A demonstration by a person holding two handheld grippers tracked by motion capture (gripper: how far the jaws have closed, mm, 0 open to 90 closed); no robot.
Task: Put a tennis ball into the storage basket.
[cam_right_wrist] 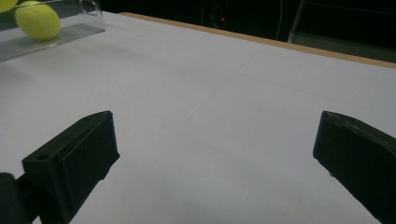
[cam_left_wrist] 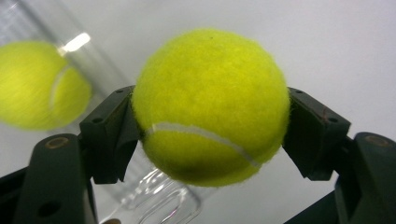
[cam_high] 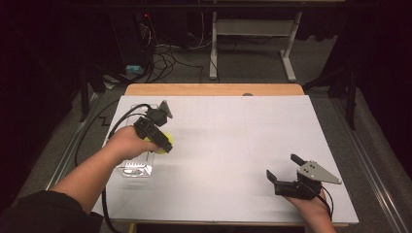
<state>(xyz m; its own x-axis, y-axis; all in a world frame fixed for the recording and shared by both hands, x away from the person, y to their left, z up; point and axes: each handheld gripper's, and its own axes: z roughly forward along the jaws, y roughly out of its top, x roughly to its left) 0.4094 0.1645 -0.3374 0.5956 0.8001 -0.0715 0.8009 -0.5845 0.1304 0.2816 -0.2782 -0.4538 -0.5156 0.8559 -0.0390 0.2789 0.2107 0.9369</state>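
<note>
Left gripper (cam_left_wrist: 210, 126) clamps a fuzzy yellow-green tennis ball (cam_left_wrist: 210, 105) beside the clear plastic tube (cam_left_wrist: 154, 200); its round felt could slip, while the right gripper (cam_right_wrist: 215, 158) waits wide open.

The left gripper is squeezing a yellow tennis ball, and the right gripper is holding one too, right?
Not quite. The left gripper does squeeze a yellow tennis ball, but the right gripper holds nothing. In the right gripper view its jaws stand wide apart over the bare white table.
</note>
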